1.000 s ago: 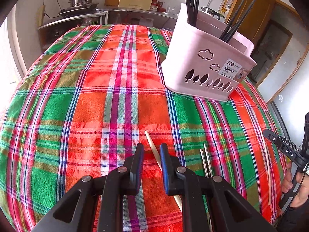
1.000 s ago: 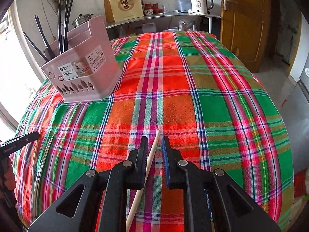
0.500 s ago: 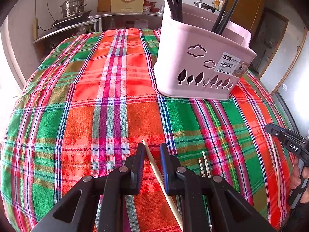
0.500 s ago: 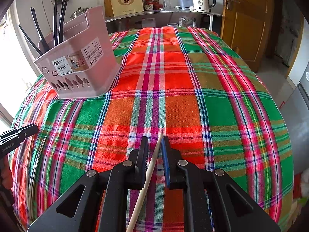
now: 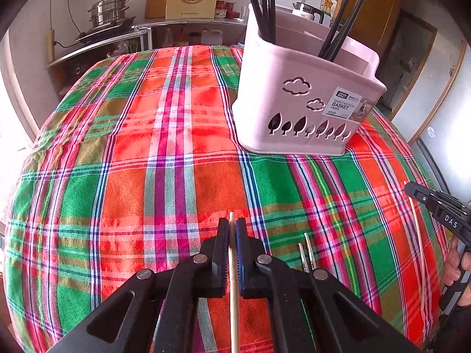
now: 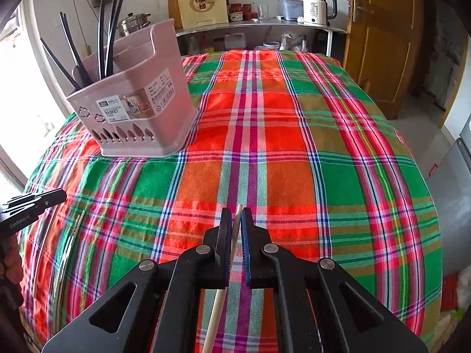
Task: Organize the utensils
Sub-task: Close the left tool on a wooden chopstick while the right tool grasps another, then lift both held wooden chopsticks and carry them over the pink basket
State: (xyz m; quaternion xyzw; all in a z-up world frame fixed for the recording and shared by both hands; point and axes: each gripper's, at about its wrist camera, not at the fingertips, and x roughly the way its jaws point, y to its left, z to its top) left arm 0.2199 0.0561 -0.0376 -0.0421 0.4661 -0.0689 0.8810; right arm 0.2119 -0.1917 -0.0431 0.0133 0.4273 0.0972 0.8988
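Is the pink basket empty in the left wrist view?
No, the pink basket holds several black chopsticks standing up out of it, in two groups.

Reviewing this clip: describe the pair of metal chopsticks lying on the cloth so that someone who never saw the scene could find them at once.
Start at the pink plastic utensil basket on the plaid tablecloth and come toward the camera. Just right of the left tool, which is shut on a pale wooden chopstick, lies the pair of silvery metal chopsticks. Only they are metallic and paired side by side.
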